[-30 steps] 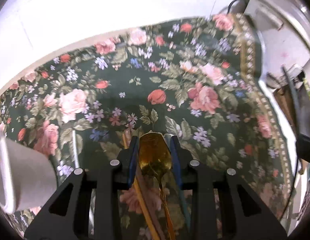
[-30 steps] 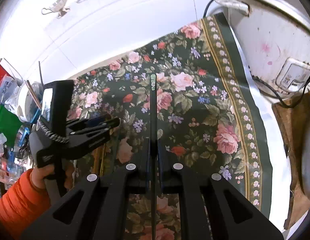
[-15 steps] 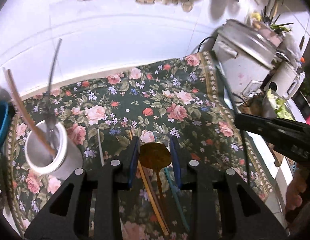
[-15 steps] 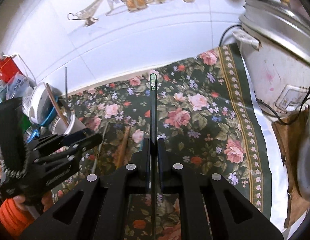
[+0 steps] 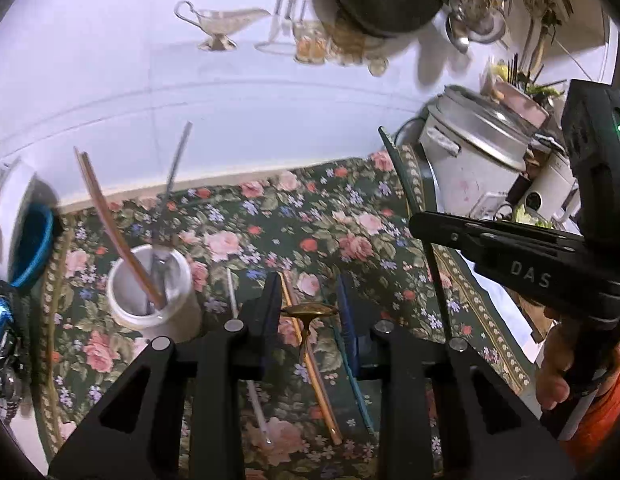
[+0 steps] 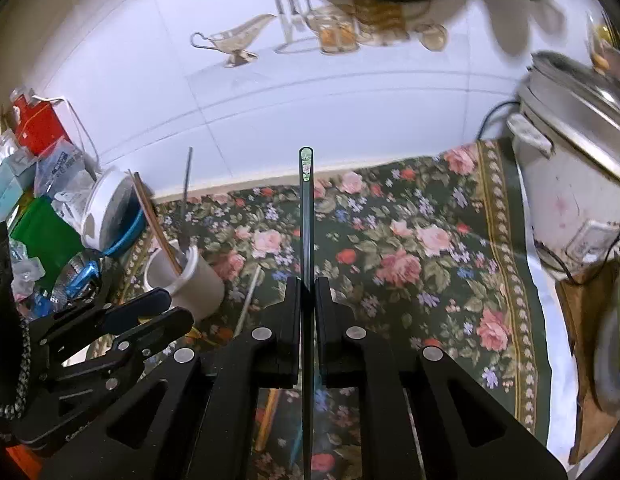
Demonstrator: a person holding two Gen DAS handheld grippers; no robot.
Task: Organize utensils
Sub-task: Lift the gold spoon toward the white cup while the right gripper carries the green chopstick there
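Observation:
My left gripper (image 5: 308, 292) holds a gold spoon (image 5: 308, 311) by its bowl, lifted above the floral cloth (image 5: 350, 220); its jaws are closing with the bowl between the pads. My right gripper (image 6: 307, 284) is shut on a thin dark green utensil (image 6: 305, 216) that stands upright, its patterned tip near the wall. A white cup (image 5: 149, 292) at the left holds a brown chopstick (image 5: 109, 224) and a metal utensil. On the cloth below the left gripper lie a white stick (image 5: 249, 360), an orange chopstick (image 5: 316, 372) and a teal one (image 5: 354, 376).
A rice cooker (image 6: 570, 168) with its cable stands at the cloth's right end. A blue-rimmed white tub (image 6: 109, 216) and packets (image 6: 37, 184) crowd the left. The tiled wall runs behind the cloth. A hand in an orange sleeve (image 5: 558, 376) grips the right tool.
Both grippers have risen and tilted up, so the wall, cup and cooker came into view. The spoon has lifted off the cloth with the left gripper; the green utensil stays clamped.

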